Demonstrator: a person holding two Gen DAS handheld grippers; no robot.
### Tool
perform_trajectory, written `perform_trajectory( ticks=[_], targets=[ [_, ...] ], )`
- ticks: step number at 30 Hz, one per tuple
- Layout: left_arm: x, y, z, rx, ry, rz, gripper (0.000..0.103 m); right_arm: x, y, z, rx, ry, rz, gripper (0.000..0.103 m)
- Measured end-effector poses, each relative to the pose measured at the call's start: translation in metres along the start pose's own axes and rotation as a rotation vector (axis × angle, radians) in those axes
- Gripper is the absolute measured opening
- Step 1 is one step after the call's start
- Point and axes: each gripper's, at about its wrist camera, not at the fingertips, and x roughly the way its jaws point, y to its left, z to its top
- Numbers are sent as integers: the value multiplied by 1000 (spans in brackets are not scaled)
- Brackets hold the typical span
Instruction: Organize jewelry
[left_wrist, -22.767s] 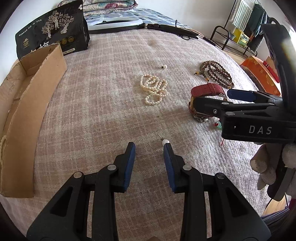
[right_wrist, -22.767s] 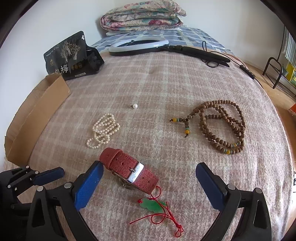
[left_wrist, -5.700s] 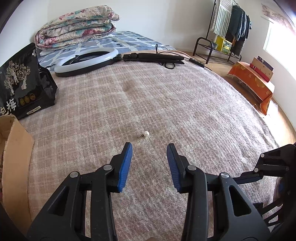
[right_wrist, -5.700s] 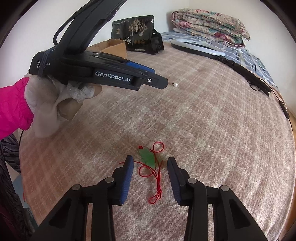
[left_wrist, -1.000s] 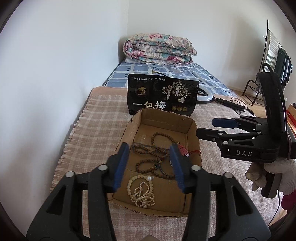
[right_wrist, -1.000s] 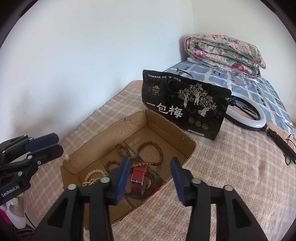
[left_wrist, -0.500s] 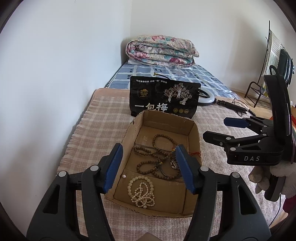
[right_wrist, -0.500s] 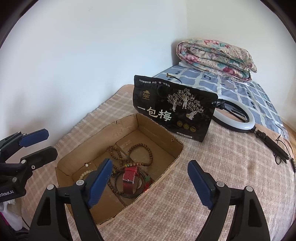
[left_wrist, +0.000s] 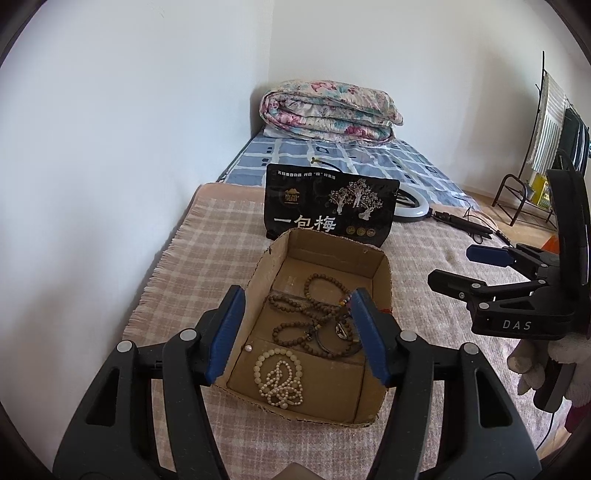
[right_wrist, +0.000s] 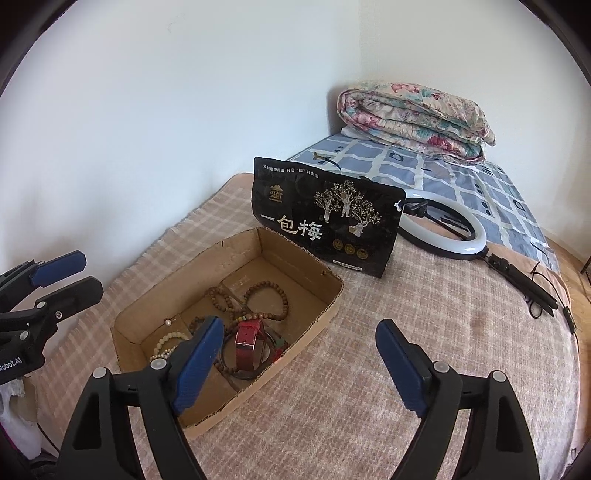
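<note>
A: Jewelry all in the cardboard box (left_wrist: 373, 266)? Near end first.
B: Pearl necklace (left_wrist: 279, 376) nearest, wooden beads (left_wrist: 303, 314) and red watch (right_wrist: 246, 341) behind. Box runs lengthwise away from the left gripper (left_wrist: 297, 336), directly ahead, closer. Both held level above; right gripper (right_wrist: 299, 363) too, jaws apart, empty.

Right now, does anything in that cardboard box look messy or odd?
Somewhat: in the cardboard box, the wooden bead strands lie tangled in a heap with the red watch, and one loose pearl sits apart.
</note>
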Motion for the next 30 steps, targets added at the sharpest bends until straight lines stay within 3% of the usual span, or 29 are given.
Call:
perform_trajectory(
  ticks=[6,10,13,17,30],
  targets=[
    [-24,-11,-2,-16,-13,-8,62,-26,-6,-6,7,-27,-19,90],
    [-43,-23,-4,-14,-40,5,75,-45,-11,-12,7,-44,-35,93],
    [-57,-31,-6,-7,-56,6,76,-60,-14,-18,10,-56,-46,96],
    [-71,-38,-12,-16,-61,10,86,-80,-20,-26,17,-72,-53,98],
    [-86,-58,-28,55,-62,24,87,-116,-33,-55,19,-100,-106,103]
  ],
)
